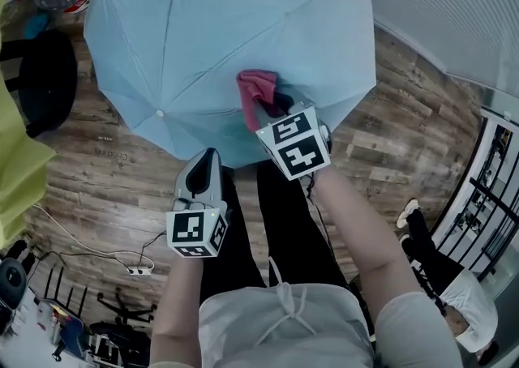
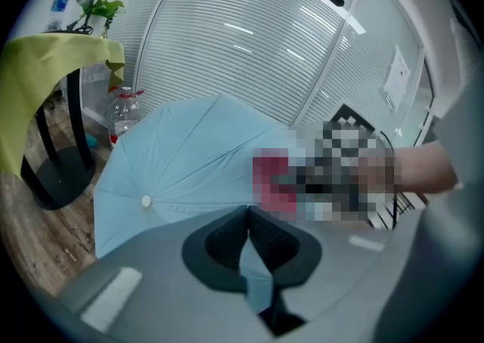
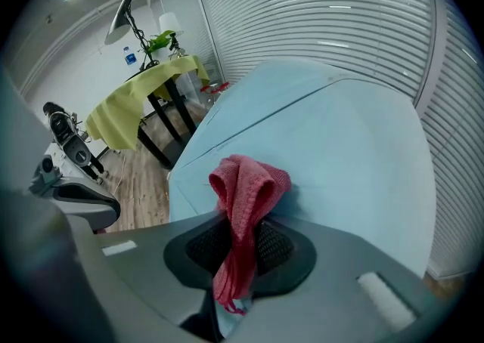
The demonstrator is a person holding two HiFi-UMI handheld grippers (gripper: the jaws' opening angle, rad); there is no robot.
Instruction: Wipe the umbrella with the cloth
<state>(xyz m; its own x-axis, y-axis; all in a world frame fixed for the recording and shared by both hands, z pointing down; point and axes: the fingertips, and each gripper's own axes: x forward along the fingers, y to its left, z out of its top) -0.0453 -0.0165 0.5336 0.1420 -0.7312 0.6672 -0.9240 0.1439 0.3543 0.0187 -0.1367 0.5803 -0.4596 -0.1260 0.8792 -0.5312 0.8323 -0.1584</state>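
Open pale-blue umbrella (image 1: 211, 26). Pink cloth (image 3: 246, 183), bunched and pinched in the right hand-held gripper (image 3: 242, 222), lies against the canopy near its front edge. The left hand-held gripper (image 2: 248, 217) is clamped on the canopy's rim, close by.

Left gripper (image 2: 248, 220), right gripper (image 3: 240, 228): both closed.

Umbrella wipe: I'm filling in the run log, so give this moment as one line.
left gripper shut on umbrella edge | right gripper shut on cloth | cloth against umbrella top
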